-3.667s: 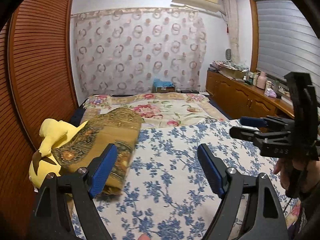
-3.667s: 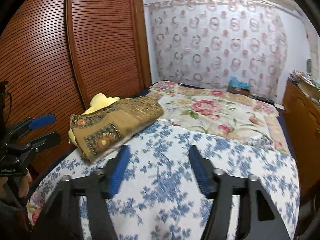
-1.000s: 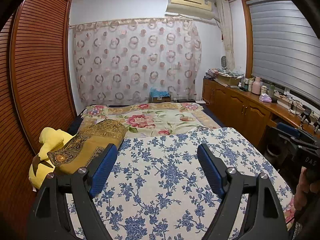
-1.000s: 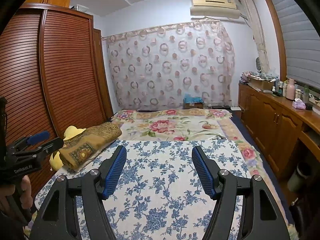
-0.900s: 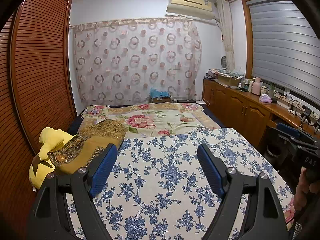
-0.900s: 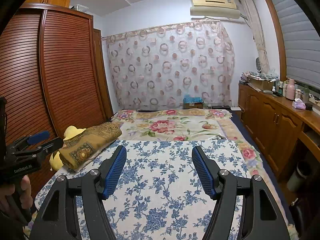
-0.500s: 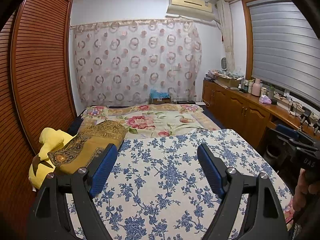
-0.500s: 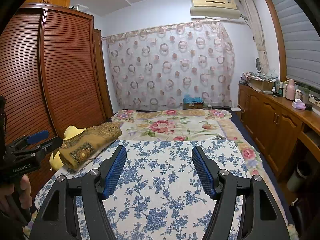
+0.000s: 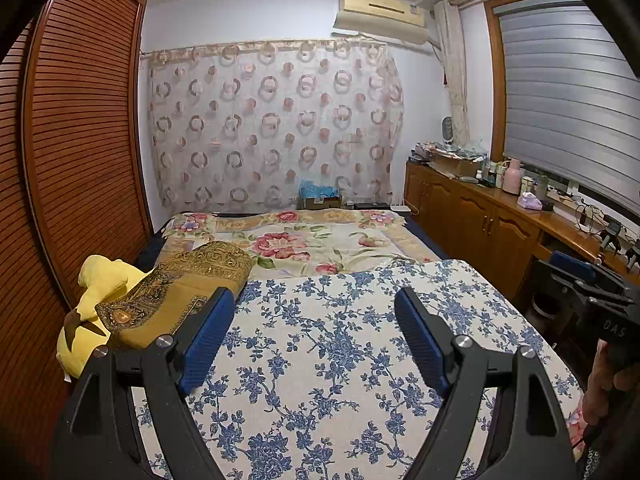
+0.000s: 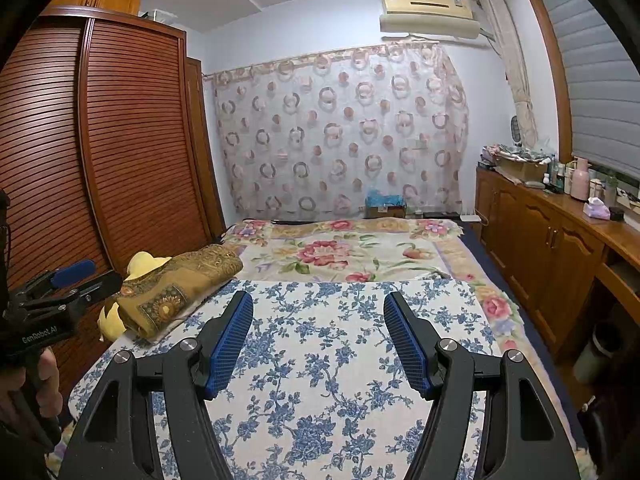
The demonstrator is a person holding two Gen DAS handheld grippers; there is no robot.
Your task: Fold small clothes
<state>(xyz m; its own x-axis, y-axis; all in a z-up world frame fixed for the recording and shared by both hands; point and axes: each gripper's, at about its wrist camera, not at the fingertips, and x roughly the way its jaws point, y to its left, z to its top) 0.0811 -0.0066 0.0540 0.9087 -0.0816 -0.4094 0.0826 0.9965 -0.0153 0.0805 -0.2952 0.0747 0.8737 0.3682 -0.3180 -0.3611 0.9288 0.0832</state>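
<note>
A folded gold-brown patterned cloth [image 9: 180,288] [image 10: 180,284] lies at the left edge of the bed, resting against a yellow plush toy [image 9: 94,304] [image 10: 142,262]. My left gripper [image 9: 314,332] hangs open over the blue-flowered bedspread [image 9: 340,344], nothing between its blue pads, the cloth just left of its left finger. My right gripper [image 10: 318,334] is open too, empty, above the same bedspread [image 10: 320,360], with the cloth well to its left. Each gripper shows at the edge of the other's view, held by a hand.
A rose-patterned quilt [image 9: 312,240] covers the far half of the bed. A slatted wooden wardrobe [image 10: 100,160] lines the left side. A wooden cabinet [image 10: 560,240] with bottles and clutter runs along the right wall. A ring-patterned curtain [image 9: 272,128] hangs behind the bed.
Over the last second nothing moves. Since the oldest frames both grippers have pulled back from the bed and tilted up, leaving the folded cloth farther off at the left.
</note>
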